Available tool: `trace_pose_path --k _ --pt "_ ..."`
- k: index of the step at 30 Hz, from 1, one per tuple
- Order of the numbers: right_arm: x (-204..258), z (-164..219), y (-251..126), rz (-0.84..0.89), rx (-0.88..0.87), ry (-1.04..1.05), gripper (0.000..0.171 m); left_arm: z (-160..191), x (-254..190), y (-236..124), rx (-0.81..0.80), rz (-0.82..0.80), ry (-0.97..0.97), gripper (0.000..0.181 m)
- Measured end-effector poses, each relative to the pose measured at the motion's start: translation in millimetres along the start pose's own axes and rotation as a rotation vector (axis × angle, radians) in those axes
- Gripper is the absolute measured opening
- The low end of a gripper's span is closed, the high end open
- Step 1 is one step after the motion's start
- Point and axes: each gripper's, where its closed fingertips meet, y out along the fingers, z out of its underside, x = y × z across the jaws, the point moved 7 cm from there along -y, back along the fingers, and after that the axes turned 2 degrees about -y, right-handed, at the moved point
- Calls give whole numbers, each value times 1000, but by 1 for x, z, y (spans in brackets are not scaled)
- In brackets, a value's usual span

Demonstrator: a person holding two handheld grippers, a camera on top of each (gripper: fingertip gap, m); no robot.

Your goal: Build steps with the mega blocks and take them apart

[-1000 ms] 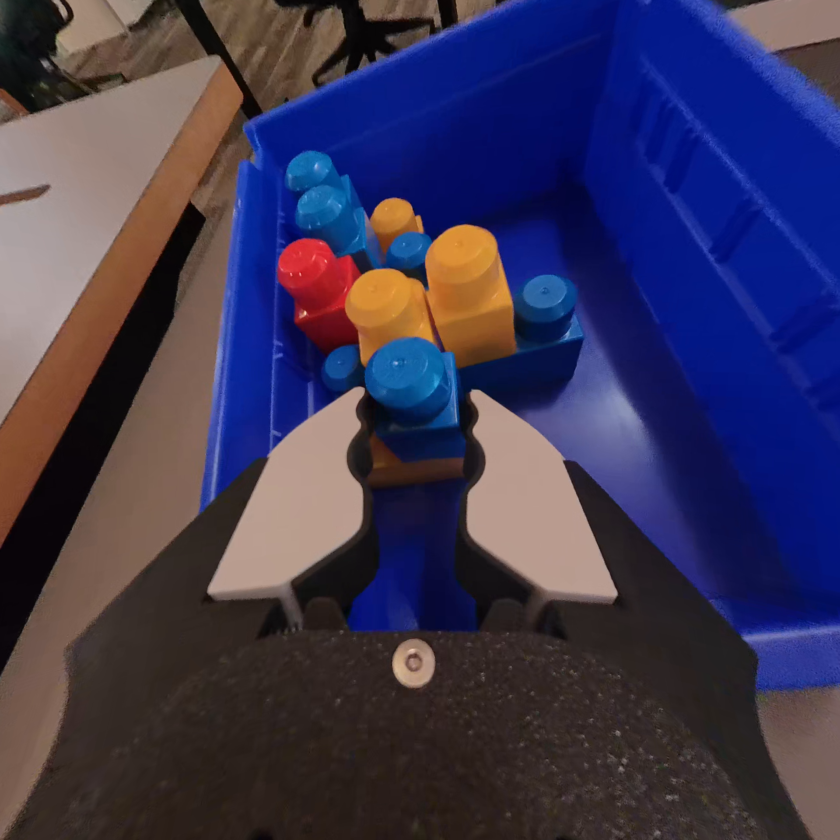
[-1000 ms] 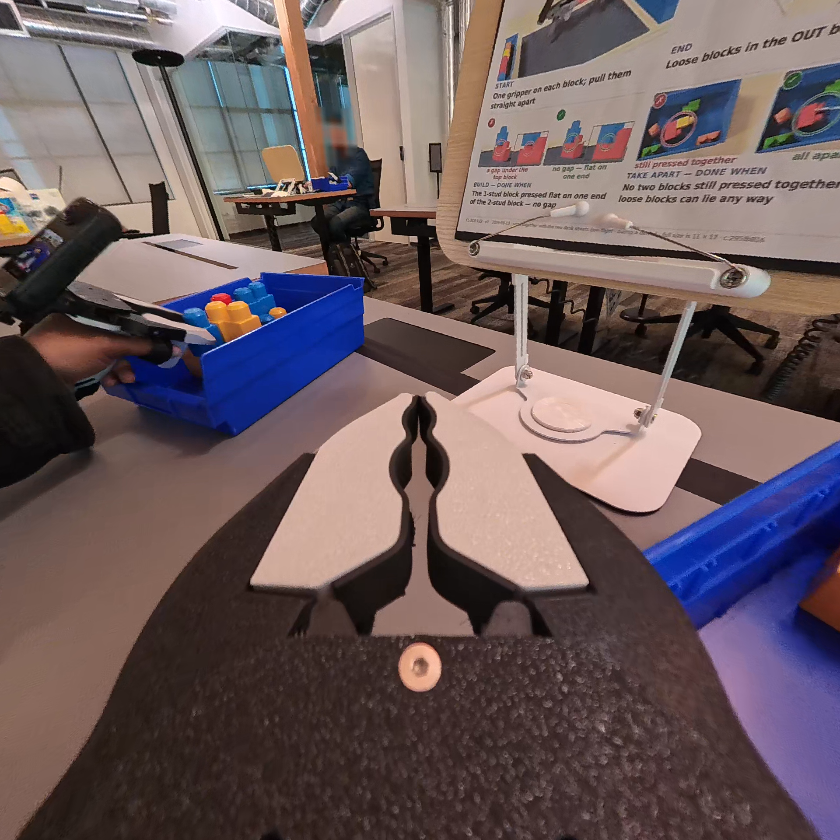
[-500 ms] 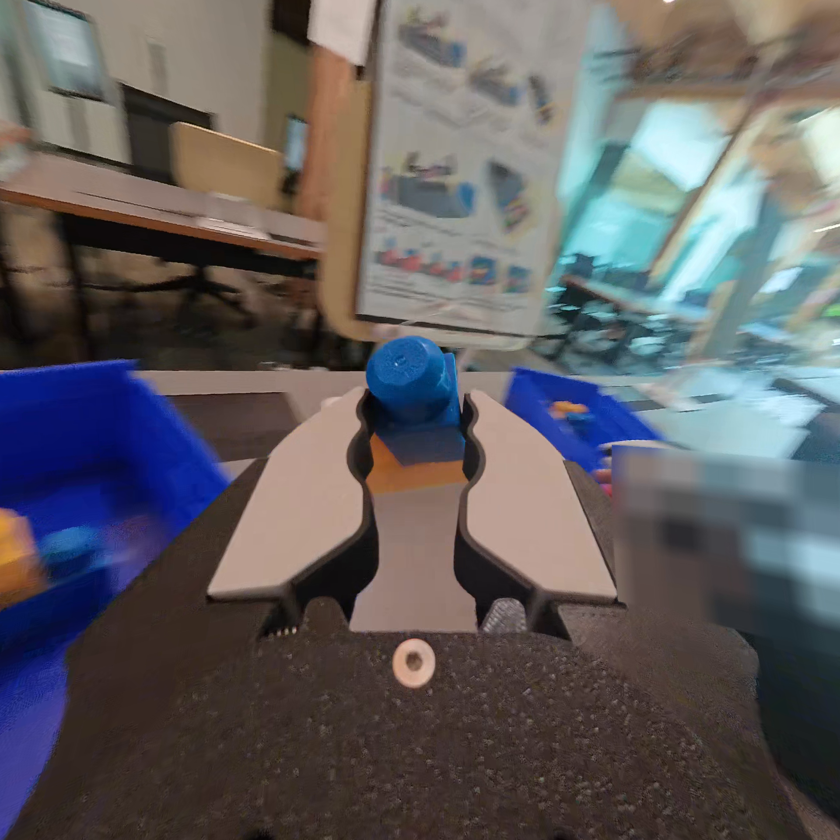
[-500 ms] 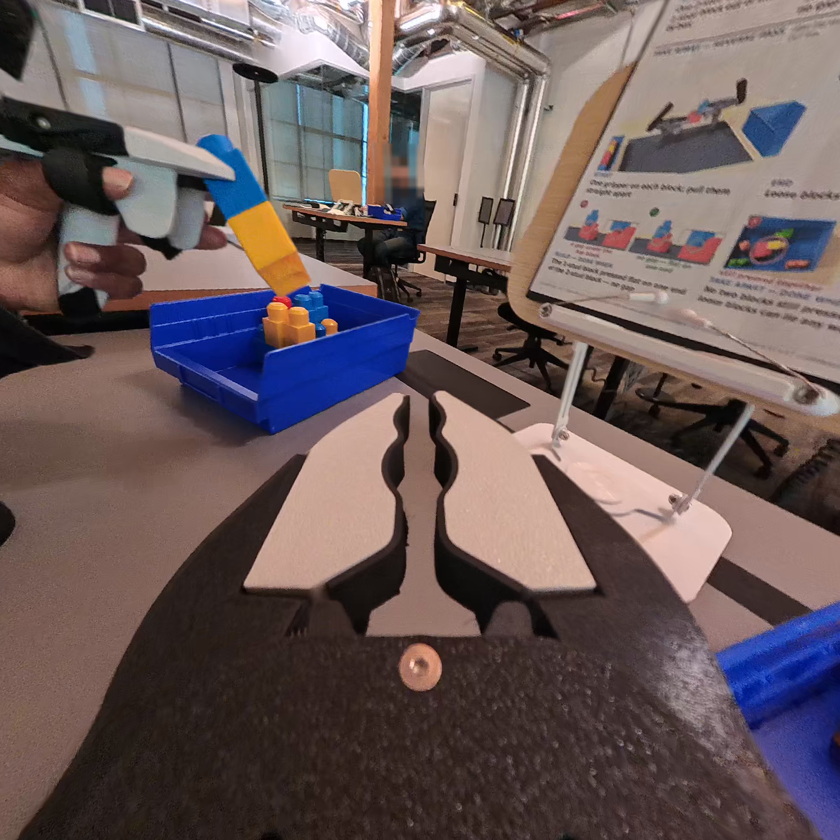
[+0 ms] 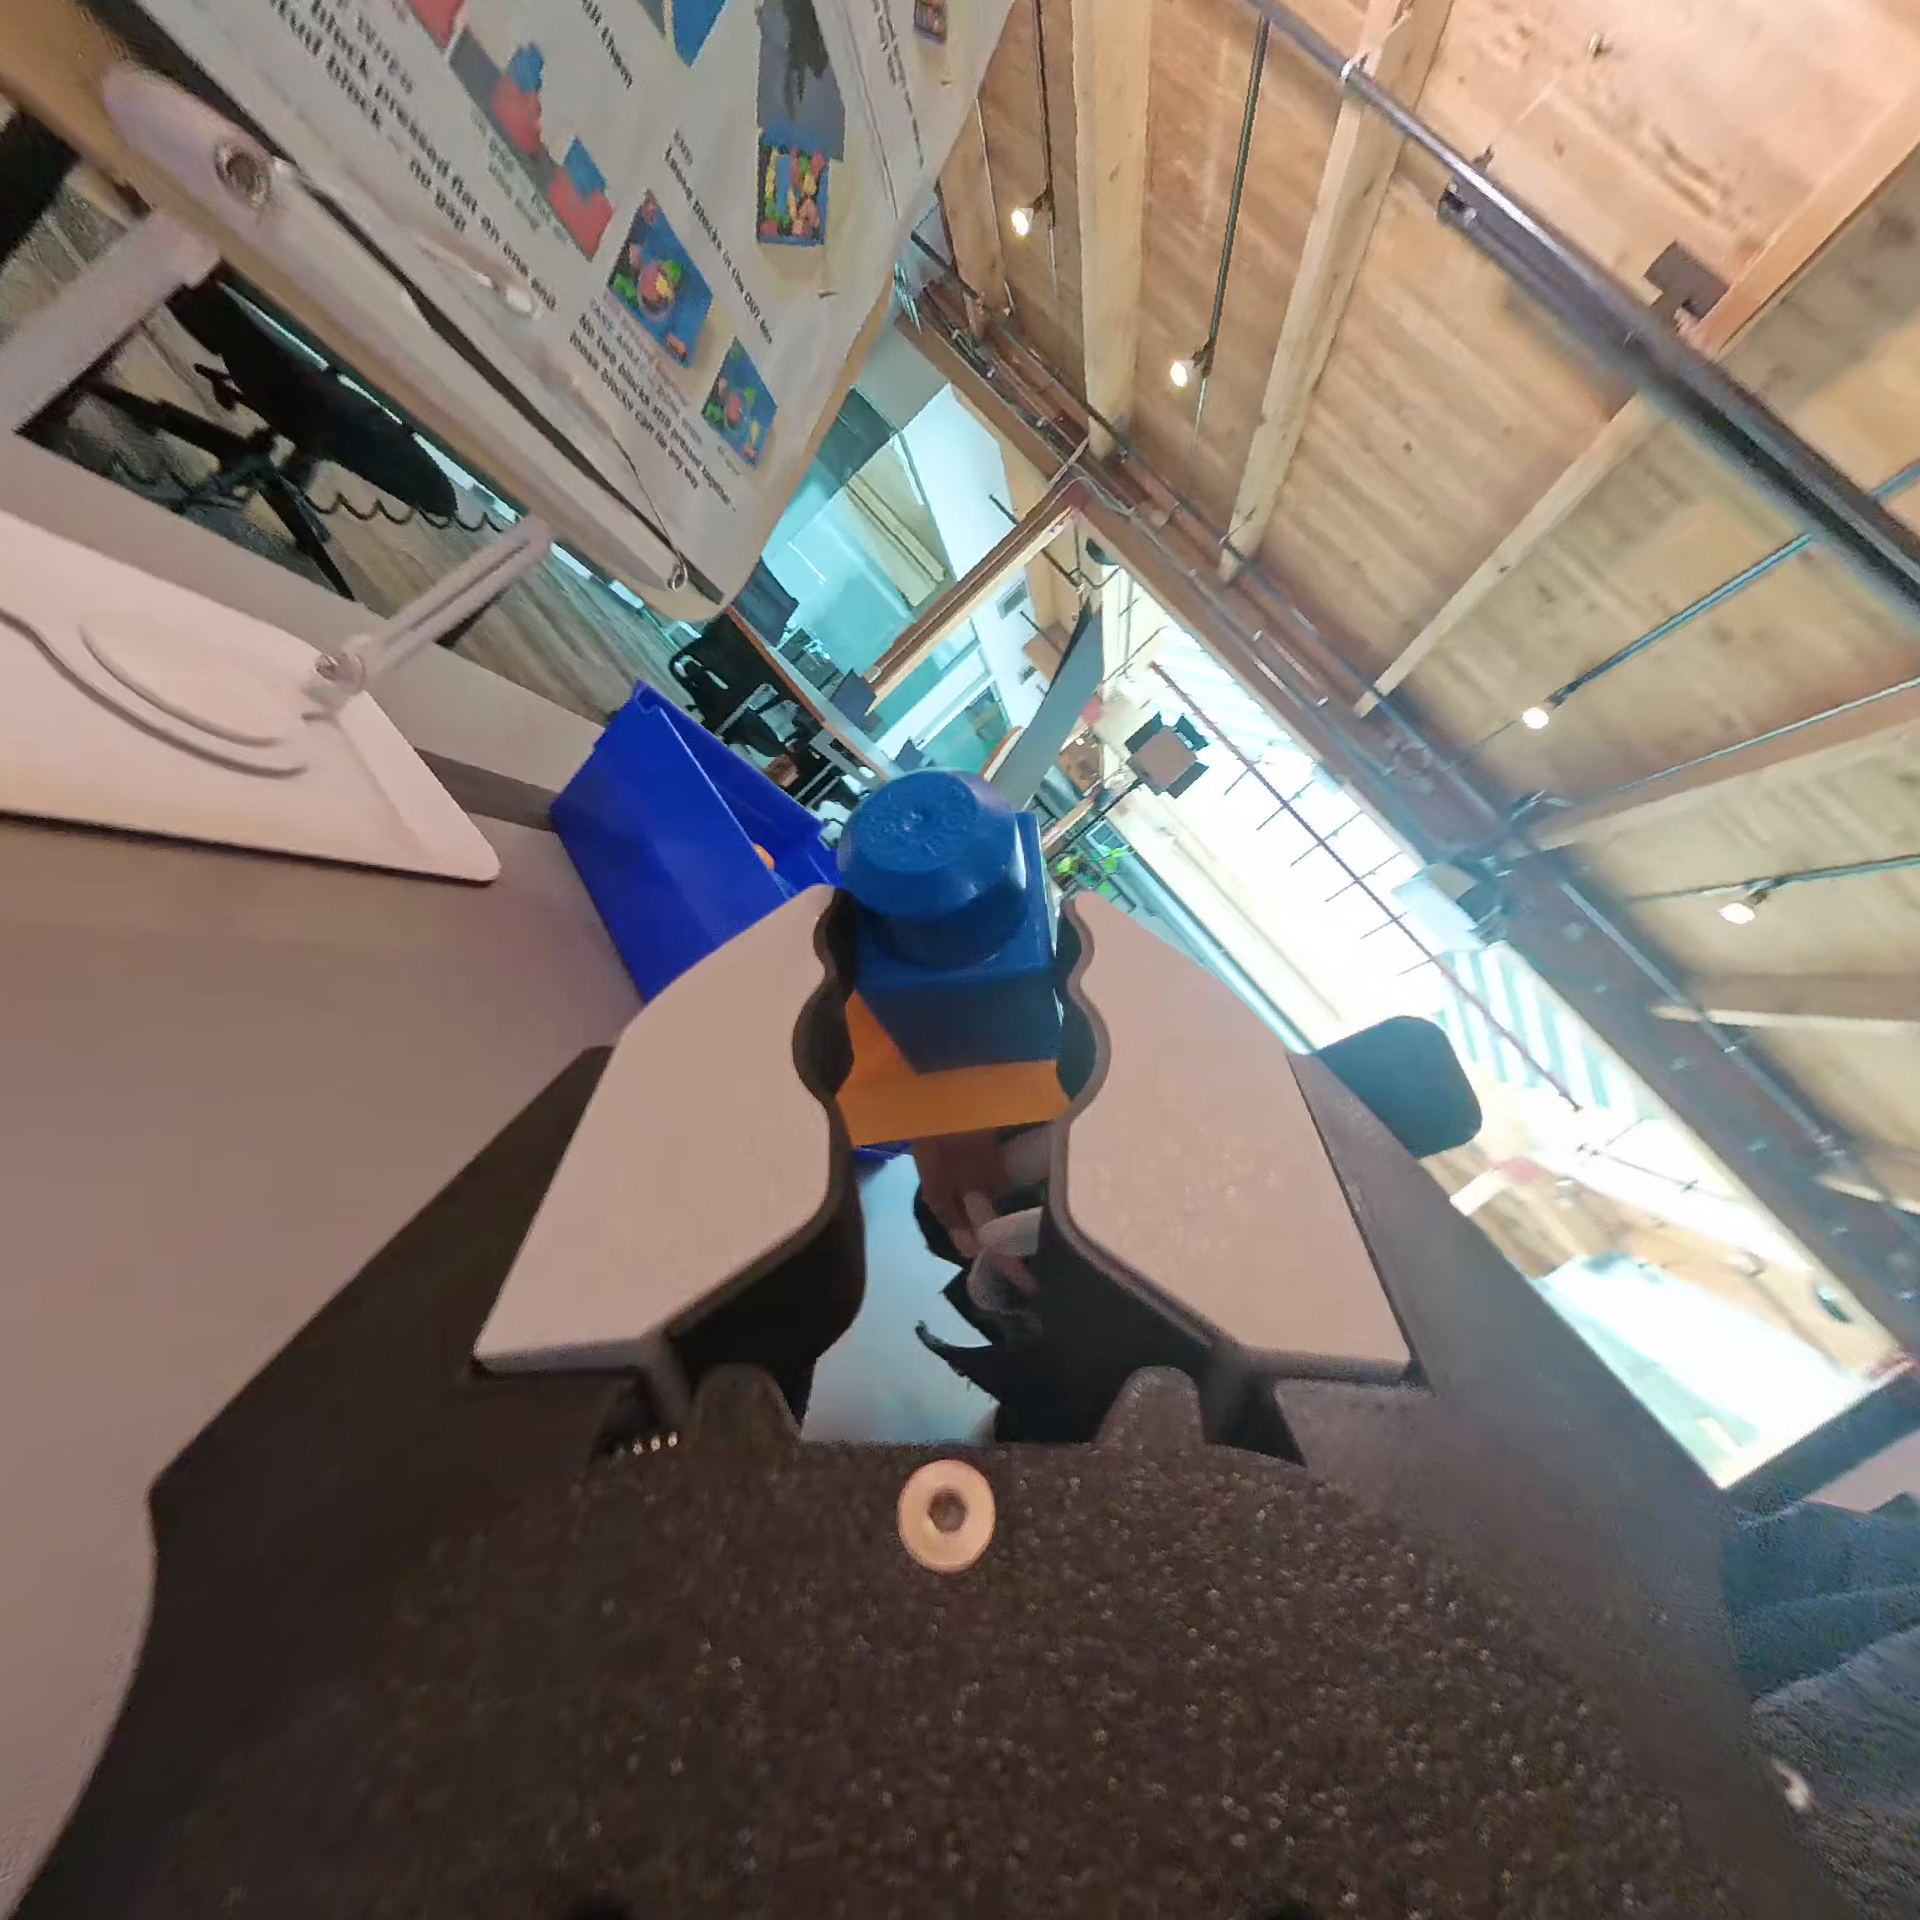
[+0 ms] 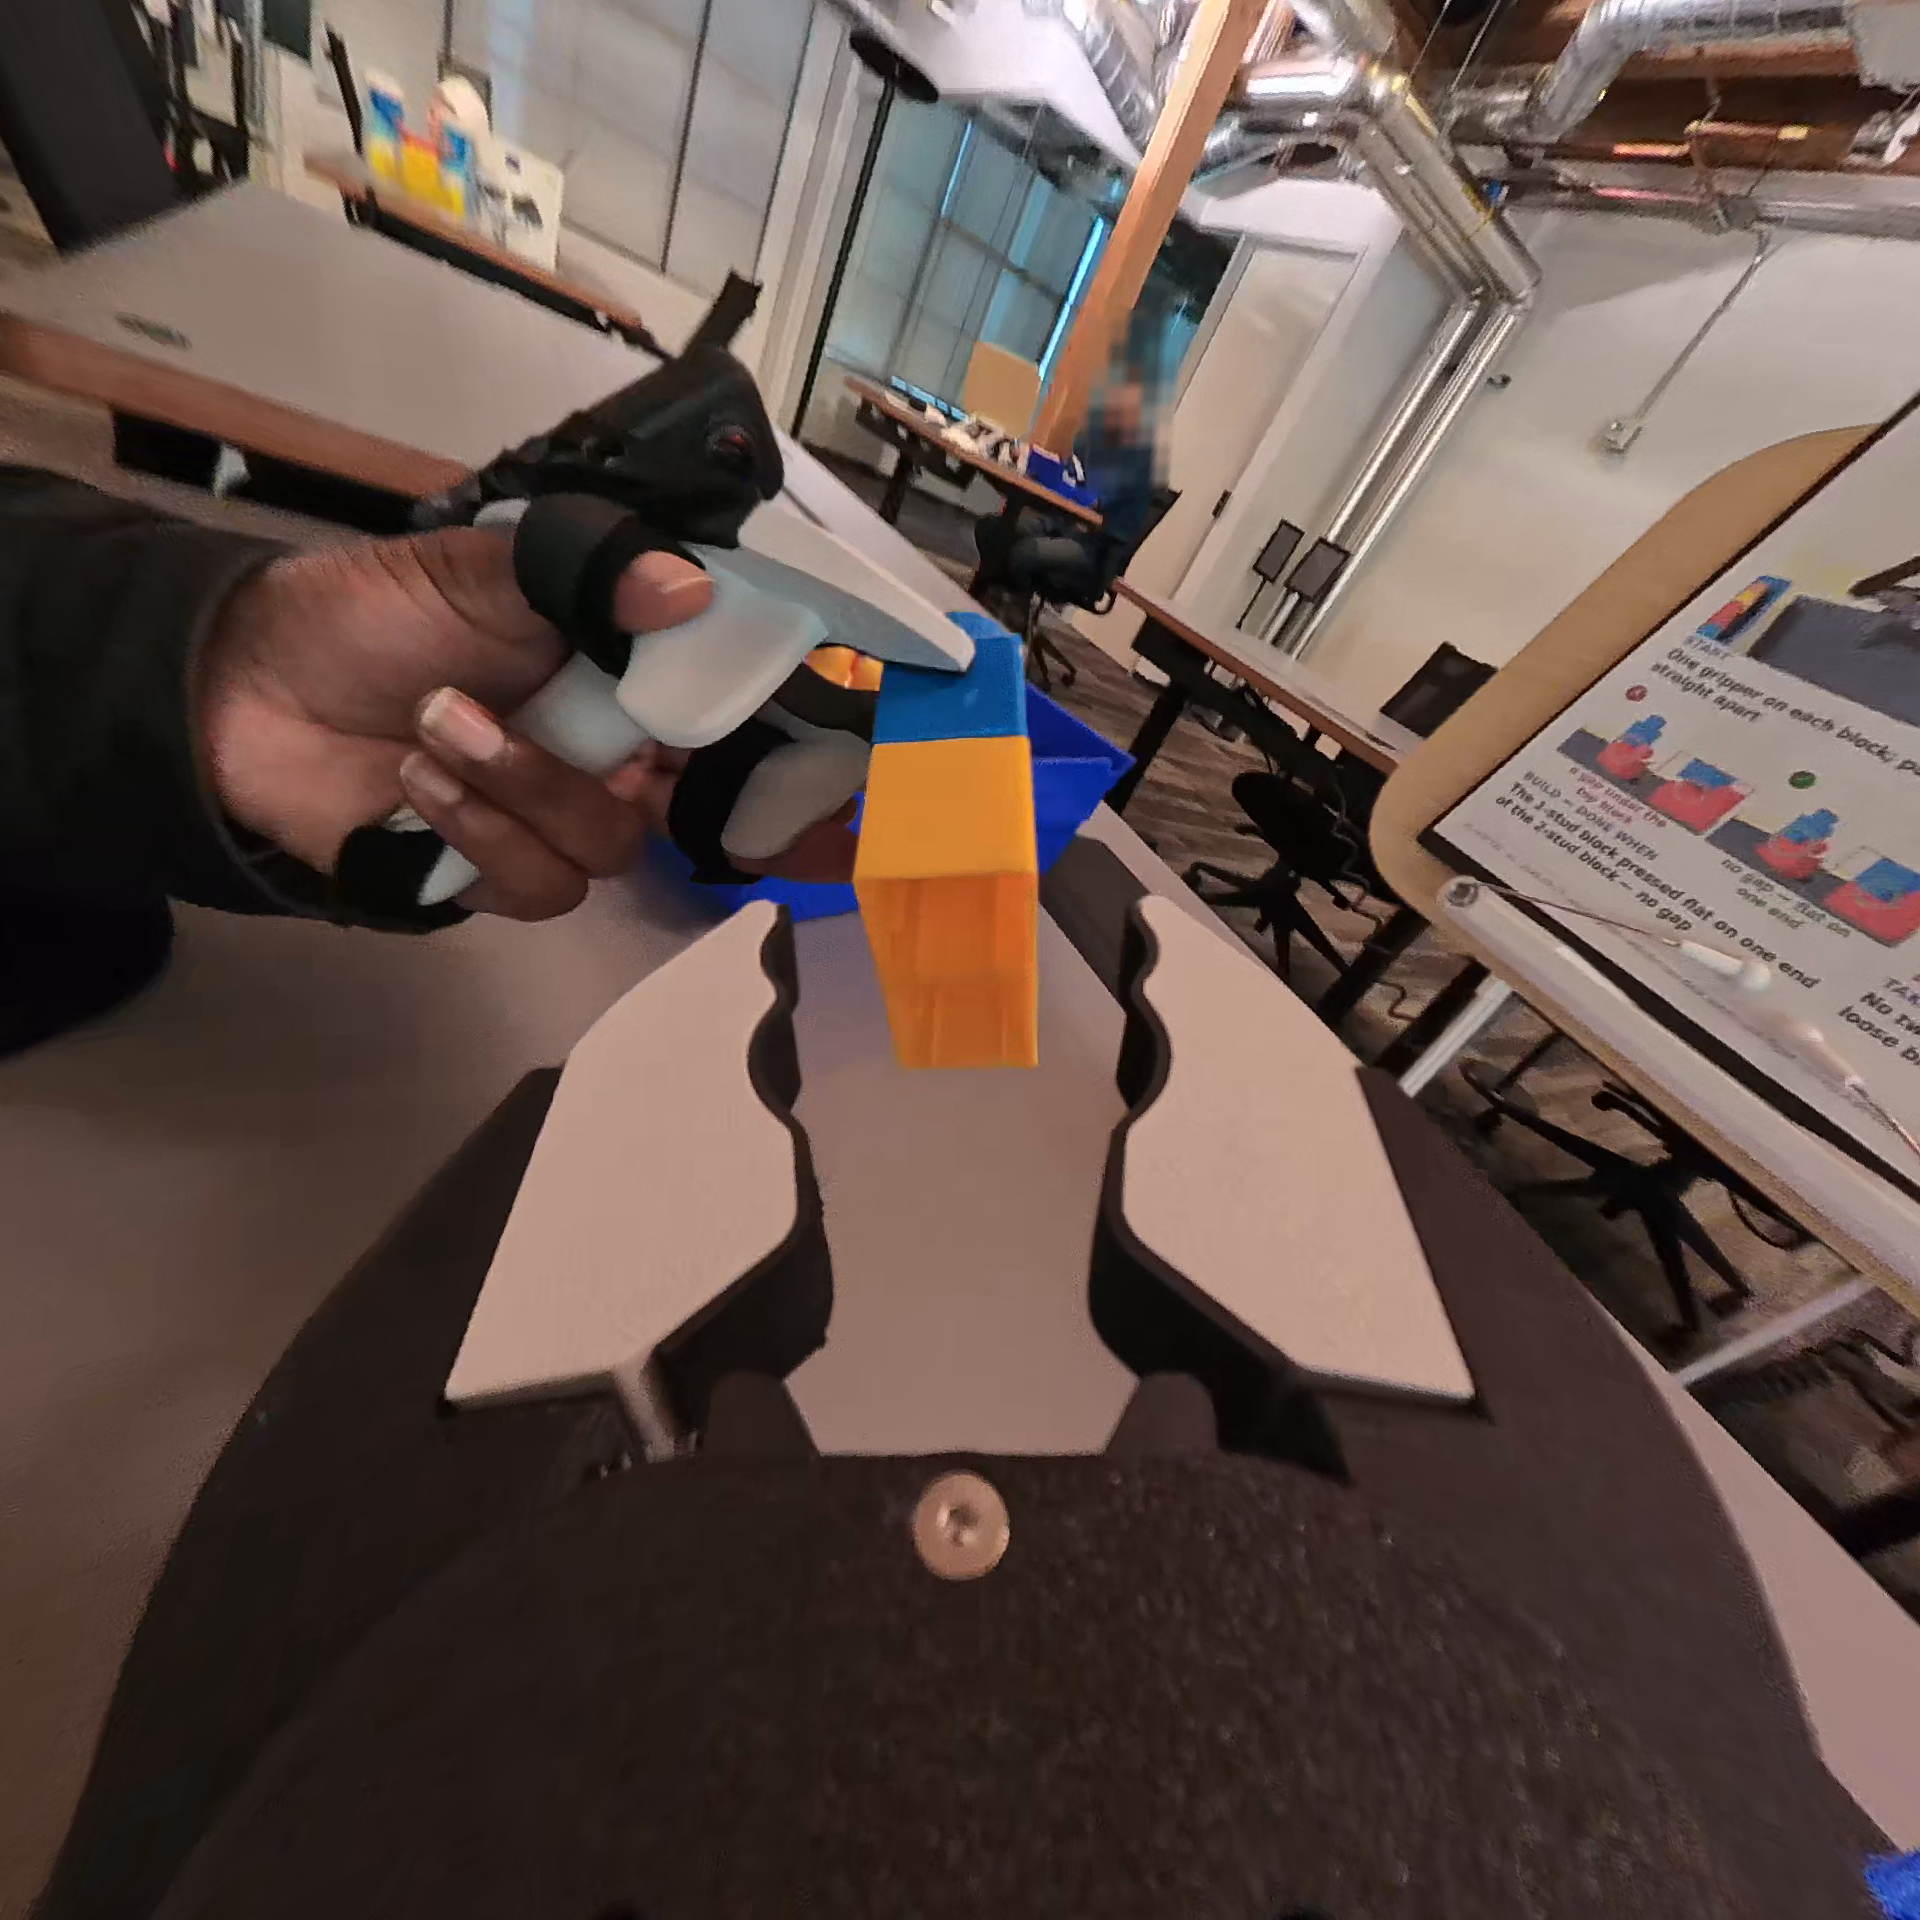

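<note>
The left gripper (image 5: 945, 935) is clamped on a blue block (image 5: 951, 935), its pale fingers (image 5: 717, 1122) pressing the block's two sides while the single round stud points forward, away from the camera. An orange block (image 5: 940, 1107) is joined to the blue block's underside and projects back between the fingers. In the right wrist view the same pair appears from the side: the blue block (image 6: 951, 691) sits pinched in the left gripper (image 6: 904, 665), which a hand (image 6: 416, 707) in a dark sleeve holds above the grey table (image 6: 208, 1091), and the longer orange block (image 6: 951, 883) hangs down and toward the camera, its hollow underside showing. The right gripper (image 6: 961, 956) has its jaws spread apart and holds nothing; the lower end of the orange block lies between its fingertips without touching either finger (image 6: 665, 1143). Behind the held pair stands a blue bin (image 6: 1049, 790) on the table, with further orange pieces partly visible at its rim. A second blue bin (image 5: 675, 831) appears beyond the left gripper. An instruction board (image 6: 1704, 790) on a white stand (image 5: 208, 748) occupies the right side of the table.
</note>
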Motion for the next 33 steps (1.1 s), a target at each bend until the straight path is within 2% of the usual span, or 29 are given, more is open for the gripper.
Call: trace_pose_path --k 3,6,8,10,24,27,29,33 --pt "7 8 10 18 41 -24 68 7 3 1 -3 18 -49 37" --pt "11 12 17 66 51 -34 69 12 4 3 13 24 -65 37" --pt "12 13 18 116 63 -65 64 15 4 5 23 35 -81 37" --pt "14 12 17 149 51 -104 39 17 3 6 30 41 -84 36" --pt "10 5 12 126 34 -96 37 11 -7 6 42 50 -20 37" --pt "-5 9 -1 151 25 -61 37 -22 -12 -15 -115 75 -14 36" --pt "-22 9 -13 176 -14 8 36 -45 -20 -33 -176 48 90 36" --pt "-43 11 -29 222 -64 103 36 -65 -29 -52 -244 39 150 36"
